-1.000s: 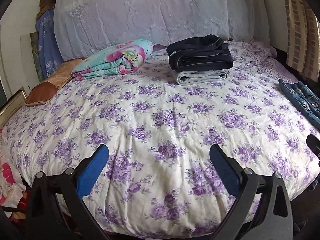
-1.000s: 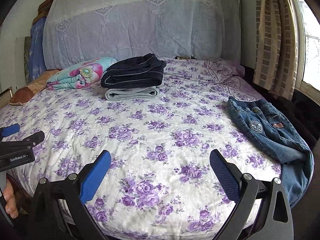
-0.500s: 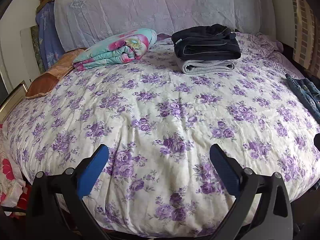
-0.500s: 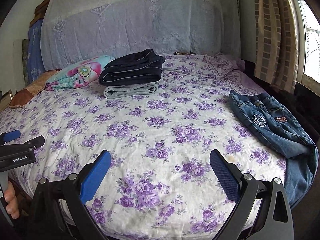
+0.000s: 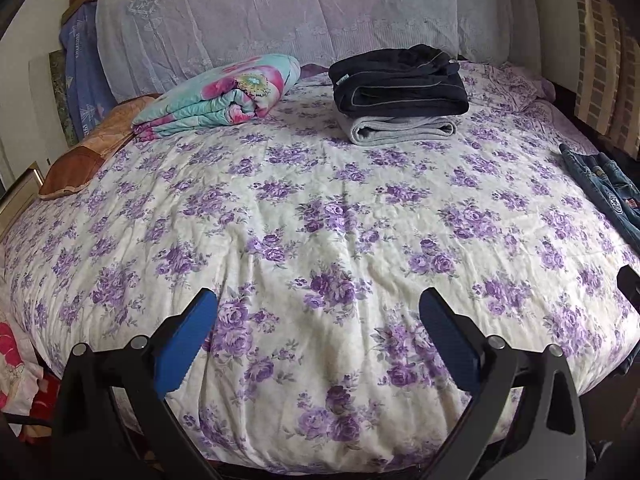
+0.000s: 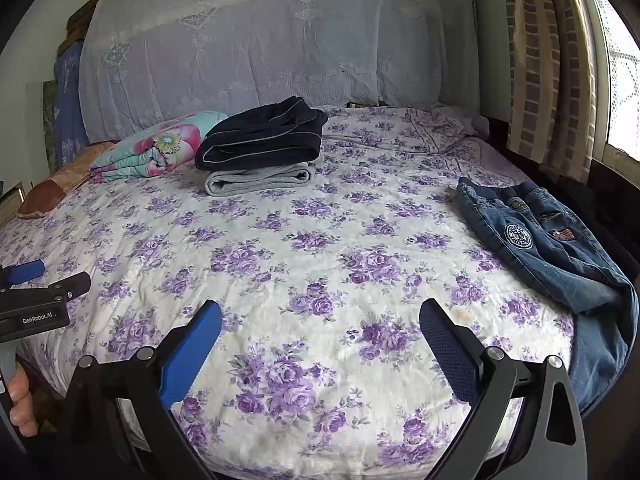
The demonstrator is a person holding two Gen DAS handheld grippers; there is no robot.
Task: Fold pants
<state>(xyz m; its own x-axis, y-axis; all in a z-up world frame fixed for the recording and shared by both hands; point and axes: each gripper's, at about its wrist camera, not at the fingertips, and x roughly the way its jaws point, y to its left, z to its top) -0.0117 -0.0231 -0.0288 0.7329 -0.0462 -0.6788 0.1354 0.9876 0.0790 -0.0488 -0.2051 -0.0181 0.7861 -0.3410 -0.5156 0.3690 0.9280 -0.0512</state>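
Observation:
Blue denim pants (image 6: 552, 248) with a round white patch lie crumpled at the bed's right edge, one end hanging over the side; the left wrist view catches only a strip of them (image 5: 604, 196). My right gripper (image 6: 320, 322) is open over the bed's near edge, well left of the jeans, nothing between its blue pads. My left gripper (image 5: 318, 312) is open over the front middle of the bed, also holding nothing. Its body shows at the left of the right wrist view, with a hand (image 6: 20, 404) on it.
A floral purple bedspread (image 5: 320, 220) covers the bed. At the back, folded dark pants (image 6: 264, 140) rest on folded grey ones (image 6: 260, 180), beside a rolled floral quilt (image 5: 224, 96) and a brown pillow (image 5: 80, 160). Curtains (image 6: 540, 60) hang right.
Both grippers have moved slightly forward and higher over the bed. Both stay open. The clothes have not moved.

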